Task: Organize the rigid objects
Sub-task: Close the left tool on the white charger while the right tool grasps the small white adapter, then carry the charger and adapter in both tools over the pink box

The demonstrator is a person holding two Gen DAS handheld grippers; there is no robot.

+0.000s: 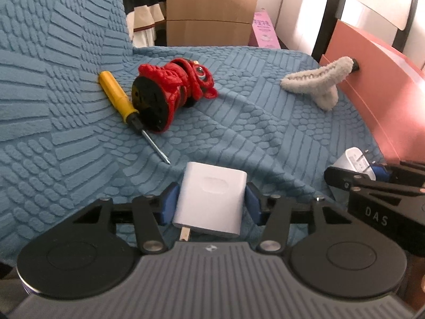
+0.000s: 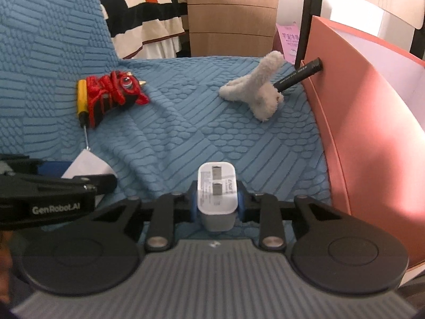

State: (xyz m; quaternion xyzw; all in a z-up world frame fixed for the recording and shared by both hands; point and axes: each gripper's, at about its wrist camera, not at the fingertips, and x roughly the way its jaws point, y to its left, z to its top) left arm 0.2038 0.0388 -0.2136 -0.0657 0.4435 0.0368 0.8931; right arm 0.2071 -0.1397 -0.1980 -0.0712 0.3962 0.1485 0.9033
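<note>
My left gripper is shut on a white wall charger, held just above the blue textured cover. My right gripper is shut on a second white plug adapter, prongs facing forward; it also shows in the left wrist view. A yellow-handled screwdriver and a red lion-dance toy lie side by side at the back left. A black pen leans against the pink box, partly under a beige fluffy sock.
The pink open box stands along the right edge of the seat. The cover rises into a backrest on the left. A wooden drawer cabinet and a striped cloth stand beyond the seat.
</note>
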